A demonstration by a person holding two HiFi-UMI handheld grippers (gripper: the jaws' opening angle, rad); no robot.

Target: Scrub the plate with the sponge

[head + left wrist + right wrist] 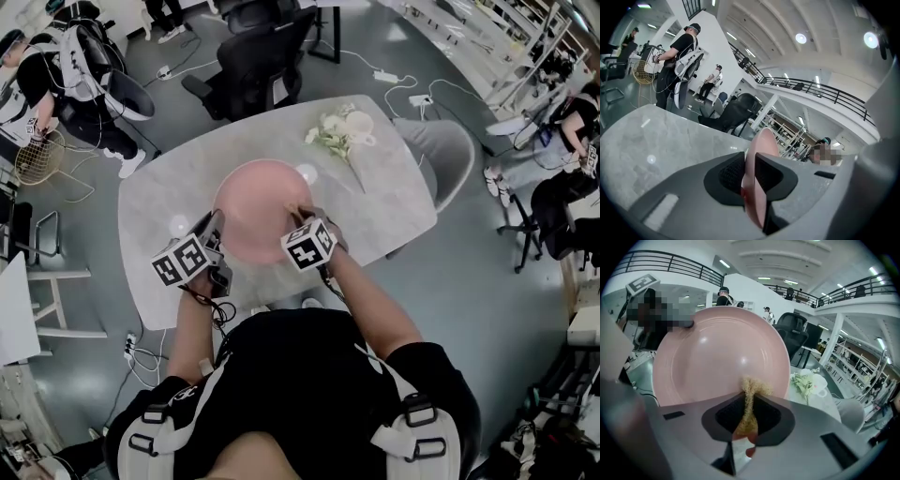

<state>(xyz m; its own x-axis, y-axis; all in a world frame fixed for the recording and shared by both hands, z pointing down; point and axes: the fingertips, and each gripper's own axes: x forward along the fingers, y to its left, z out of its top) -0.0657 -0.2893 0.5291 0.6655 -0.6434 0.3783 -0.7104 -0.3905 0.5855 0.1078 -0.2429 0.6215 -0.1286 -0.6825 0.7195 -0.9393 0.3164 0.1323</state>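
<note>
Clamping the plate by its rim w/ left claw — right claw pinches sponge against plate's face.

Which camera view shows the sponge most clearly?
The right gripper view: the yellow sponge is pinched between the jaws of the right hand-held gripper, in front of the pink plate. In the head view that gripper hides it; the left gripper view shows only the plate's rim, no sponge.
</note>
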